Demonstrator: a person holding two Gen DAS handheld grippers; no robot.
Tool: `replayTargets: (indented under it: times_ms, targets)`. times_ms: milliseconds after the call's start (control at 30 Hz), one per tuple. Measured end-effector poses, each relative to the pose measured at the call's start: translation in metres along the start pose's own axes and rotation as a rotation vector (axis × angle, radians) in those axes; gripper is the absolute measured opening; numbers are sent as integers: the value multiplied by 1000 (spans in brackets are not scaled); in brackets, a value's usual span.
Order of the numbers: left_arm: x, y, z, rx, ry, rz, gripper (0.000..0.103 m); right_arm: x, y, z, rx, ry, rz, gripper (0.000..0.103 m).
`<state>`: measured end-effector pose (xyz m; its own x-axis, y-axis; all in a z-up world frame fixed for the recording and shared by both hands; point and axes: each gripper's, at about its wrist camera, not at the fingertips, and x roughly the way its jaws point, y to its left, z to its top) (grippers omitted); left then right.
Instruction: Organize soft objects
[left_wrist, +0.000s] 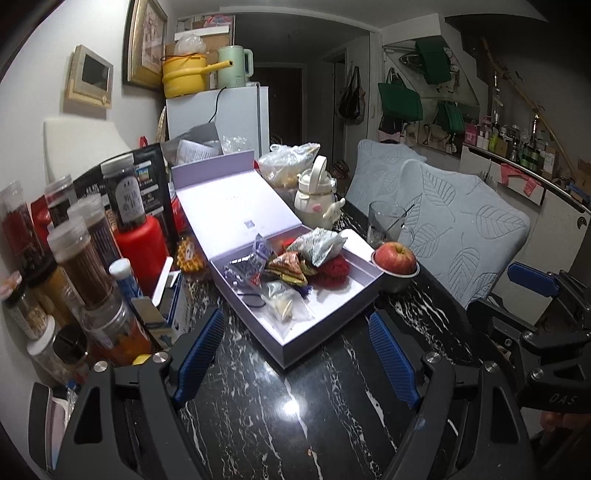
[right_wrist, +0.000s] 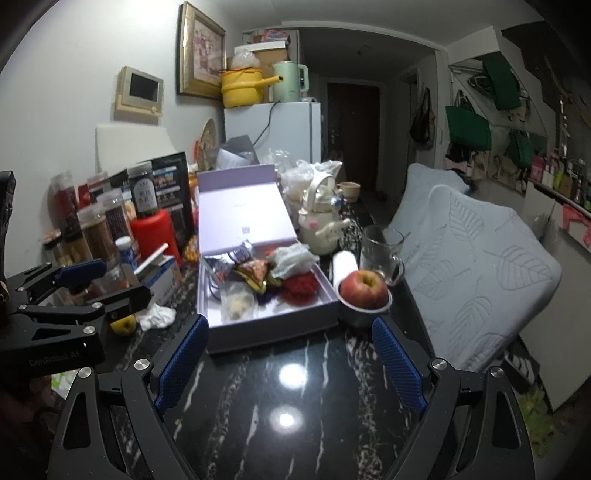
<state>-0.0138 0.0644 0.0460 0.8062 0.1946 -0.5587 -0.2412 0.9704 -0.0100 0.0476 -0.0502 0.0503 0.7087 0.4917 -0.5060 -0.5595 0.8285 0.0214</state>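
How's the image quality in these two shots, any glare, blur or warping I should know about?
Left wrist view: sharp on the open box, one lamp glare spot on the black marble table, strong fisheye bending and dark corners. Right wrist view: softer, slightly blurred around the apple, two bright glare spots on the table, same curved edges; the far hallway is dim in both.

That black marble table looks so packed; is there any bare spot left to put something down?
Yes: the glossy black marble tabletop is bare in front of the open lilac gift box, bordered by the red apple in its metal bowl. The left side is crowded with spice jars; behind the box stands a cream kettle-shaped bottle.
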Motion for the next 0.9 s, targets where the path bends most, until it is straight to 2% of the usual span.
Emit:
replayTargets:
  times_ms: [300,900]
  targets:
    - [1,3,-8,-11,15,-1,81,-3,2,-11,-9,14,-4,91]
    - [2,3,-12,-15,30,-3,81,-4,6,-13,-16,22,1,91]
